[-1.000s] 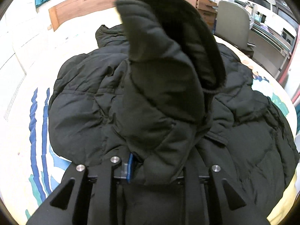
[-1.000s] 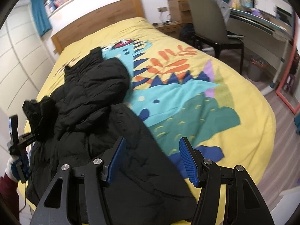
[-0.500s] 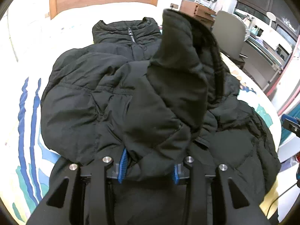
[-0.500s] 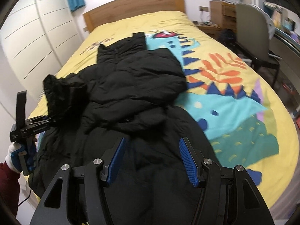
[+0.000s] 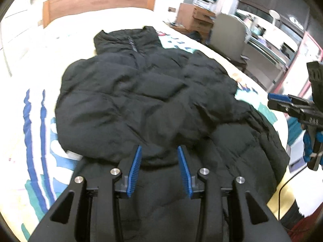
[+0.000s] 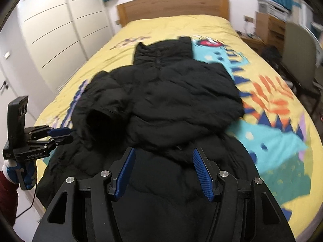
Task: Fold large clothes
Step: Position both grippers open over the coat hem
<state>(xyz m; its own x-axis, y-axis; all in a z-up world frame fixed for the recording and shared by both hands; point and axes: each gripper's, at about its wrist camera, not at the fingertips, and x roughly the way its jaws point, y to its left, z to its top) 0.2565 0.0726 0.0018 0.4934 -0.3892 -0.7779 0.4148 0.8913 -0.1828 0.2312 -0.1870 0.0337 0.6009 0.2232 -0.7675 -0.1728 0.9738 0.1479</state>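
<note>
A large black puffer jacket [image 5: 131, 100] lies on the bed, collar toward the headboard, and it also shows in the right wrist view [image 6: 177, 100]. Both sleeves lie folded across its chest. The left sleeve's cuff [image 6: 101, 119] lies open near the jacket's left side. My left gripper [image 5: 159, 157] is open and empty just above the folded sleeve near the hem; it also shows at the left of the right wrist view [image 6: 60, 134]. My right gripper [image 6: 162, 157] is open and empty above the jacket's lower part; it also shows at the right edge of the left wrist view [image 5: 276, 98].
The bed has a yellow cover with a colourful dinosaur print [image 6: 272, 121] and a wooden headboard [image 6: 171, 6]. White wardrobe doors [image 6: 50, 30] stand to the left. A chair [image 6: 298, 50] and wooden drawers [image 6: 266, 28] stand to the right of the bed.
My left gripper has opened and let go of the sleeve, which now lies across the jacket's chest. My right gripper has swung left to face the jacket squarely.
</note>
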